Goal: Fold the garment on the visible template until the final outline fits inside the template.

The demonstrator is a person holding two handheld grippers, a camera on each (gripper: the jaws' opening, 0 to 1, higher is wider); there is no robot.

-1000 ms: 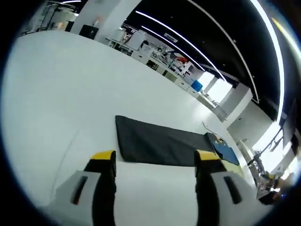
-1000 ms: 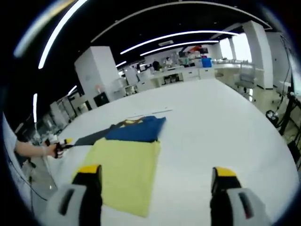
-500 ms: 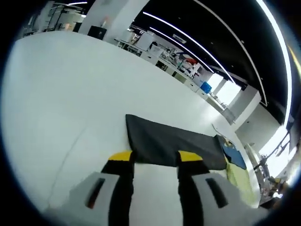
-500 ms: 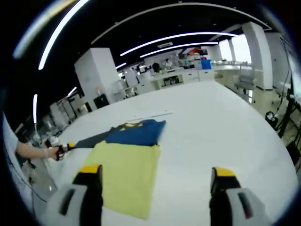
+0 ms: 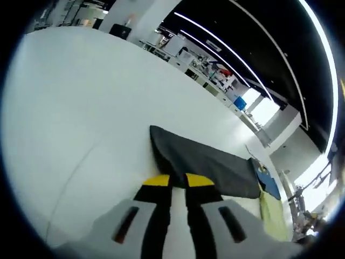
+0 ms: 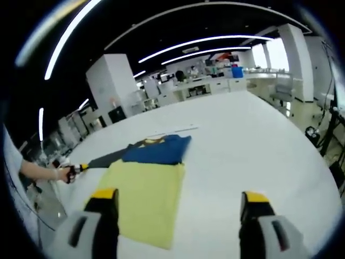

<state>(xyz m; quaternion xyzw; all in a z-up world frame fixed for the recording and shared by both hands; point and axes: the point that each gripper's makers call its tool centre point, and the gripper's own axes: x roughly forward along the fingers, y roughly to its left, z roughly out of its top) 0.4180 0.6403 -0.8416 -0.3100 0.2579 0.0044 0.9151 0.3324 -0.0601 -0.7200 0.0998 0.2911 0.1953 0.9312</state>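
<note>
A long dark cloth (image 5: 205,162) lies on the white table (image 5: 81,108), joined at its far end to a blue part (image 5: 268,183) beside a yellow sheet (image 5: 272,213). My left gripper (image 5: 178,181) has its jaws nearly together on the dark cloth's near edge, which is slightly lifted. In the right gripper view the yellow sheet (image 6: 145,194) lies flat, with the blue part (image 6: 159,152) beyond it and the dark cloth (image 6: 105,159) running left to the left gripper (image 6: 73,171), held by a hand (image 6: 38,171). My right gripper (image 6: 178,195) hangs open over the table.
A thin pale strip (image 6: 178,129) lies on the table (image 6: 242,135) beyond the blue part. The table's edge curves down at the right, where a chair (image 6: 283,94) stands. Desks and shelves (image 6: 205,81) fill the room behind.
My left gripper's jaws have closed from wide apart onto the dark cloth's near edge, which has lifted a little. The right gripper has stayed open and nearly still.
</note>
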